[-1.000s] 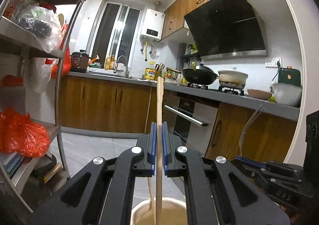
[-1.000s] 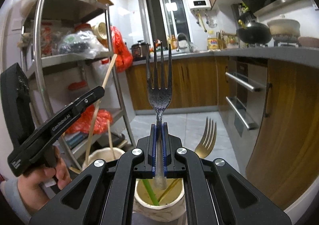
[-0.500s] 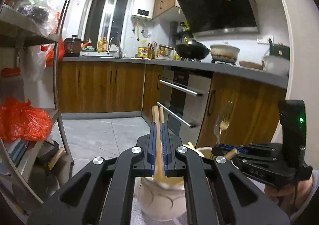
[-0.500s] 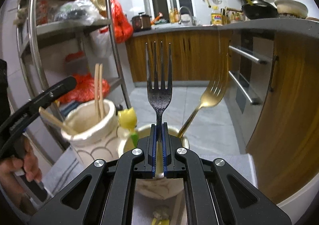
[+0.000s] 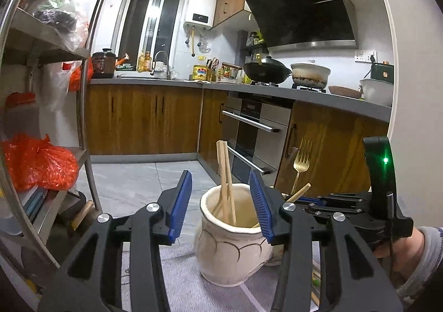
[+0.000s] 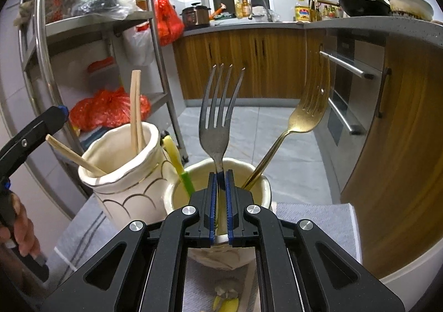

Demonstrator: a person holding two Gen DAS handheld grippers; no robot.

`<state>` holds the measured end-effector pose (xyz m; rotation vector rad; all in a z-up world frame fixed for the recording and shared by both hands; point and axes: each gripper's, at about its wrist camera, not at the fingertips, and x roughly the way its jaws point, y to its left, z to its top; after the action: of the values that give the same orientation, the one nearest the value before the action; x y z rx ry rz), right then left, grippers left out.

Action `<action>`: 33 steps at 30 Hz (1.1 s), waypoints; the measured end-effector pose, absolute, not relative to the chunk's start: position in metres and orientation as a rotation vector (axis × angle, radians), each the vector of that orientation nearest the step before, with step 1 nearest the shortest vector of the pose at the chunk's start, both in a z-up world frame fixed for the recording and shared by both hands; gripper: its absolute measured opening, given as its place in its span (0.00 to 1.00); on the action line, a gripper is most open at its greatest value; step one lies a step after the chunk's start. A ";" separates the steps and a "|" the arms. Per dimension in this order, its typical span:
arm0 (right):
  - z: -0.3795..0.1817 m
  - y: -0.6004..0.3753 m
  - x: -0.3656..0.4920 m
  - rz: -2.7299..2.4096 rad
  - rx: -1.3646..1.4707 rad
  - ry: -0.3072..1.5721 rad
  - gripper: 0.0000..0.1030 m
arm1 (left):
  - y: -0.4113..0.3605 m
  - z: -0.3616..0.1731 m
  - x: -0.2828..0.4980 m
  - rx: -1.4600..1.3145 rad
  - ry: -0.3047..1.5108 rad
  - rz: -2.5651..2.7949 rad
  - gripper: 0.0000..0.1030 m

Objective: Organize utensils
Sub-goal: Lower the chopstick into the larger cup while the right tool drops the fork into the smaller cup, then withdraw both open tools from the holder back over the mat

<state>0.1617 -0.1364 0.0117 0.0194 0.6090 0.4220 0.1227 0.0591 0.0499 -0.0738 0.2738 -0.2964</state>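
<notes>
My left gripper (image 5: 221, 201) is open and empty, its jaws on either side of a cream ceramic jar (image 5: 235, 240) that holds wooden chopsticks (image 5: 225, 173). My right gripper (image 6: 220, 195) is shut on the handle of a dark steel fork (image 6: 218, 115), tines up, over a second cream jar (image 6: 257, 187). That jar holds a gold fork (image 6: 304, 115) and a yellow-green utensil (image 6: 177, 162). The chopstick jar (image 6: 124, 176) stands to its left with chopsticks (image 6: 135, 110) in it. The gold fork (image 5: 300, 162) and the right gripper's body (image 5: 360, 209) show at the right of the left wrist view.
Both jars stand on a grey cloth (image 6: 318, 220). A metal shelf rack (image 5: 83, 118) with red bags stands at the left. Wooden cabinets and an oven (image 5: 254, 129) lie ahead. A yellow scrap (image 6: 225, 303) lies on the cloth below my right gripper.
My left gripper has let go of the chopsticks, which now stand in the jar, and its jaws have opened wide. My right gripper has lowered the steel fork toward its jar.
</notes>
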 end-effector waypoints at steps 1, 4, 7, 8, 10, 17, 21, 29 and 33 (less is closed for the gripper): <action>0.013 -0.137 0.160 0.428 0.024 0.603 0.11 | 0.060 0.051 0.122 -0.077 0.275 -0.297 0.45; 0.018 -0.140 0.154 0.430 0.033 0.588 0.12 | 0.062 0.053 0.117 -0.084 0.280 -0.297 0.49; 0.024 -0.147 0.142 0.422 0.042 0.560 0.15 | 0.063 0.055 0.112 -0.085 0.291 -0.297 0.54; 0.027 -0.150 0.136 0.422 0.044 0.547 0.21 | 0.063 0.056 0.111 -0.084 0.294 -0.297 0.58; 0.030 -0.155 0.127 0.418 0.045 0.526 0.26 | 0.063 0.056 0.106 -0.084 0.302 -0.298 0.62; 0.035 -0.176 0.095 0.378 0.049 0.492 0.80 | 0.061 0.054 0.096 -0.082 0.335 -0.285 0.78; 0.037 -0.184 0.076 0.368 0.056 0.472 0.95 | 0.059 0.054 0.086 -0.080 0.350 -0.270 0.94; 0.027 -0.196 0.047 0.329 0.042 0.453 0.95 | 0.048 0.050 0.054 -0.058 0.366 -0.283 0.94; 0.022 -0.195 0.039 0.332 0.023 0.464 0.95 | 0.041 0.042 0.045 -0.041 0.396 -0.296 0.95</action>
<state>0.0393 -0.1954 0.0220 0.0230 0.4639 0.3322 0.0453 0.0408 0.0417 -0.0408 0.3964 -0.2965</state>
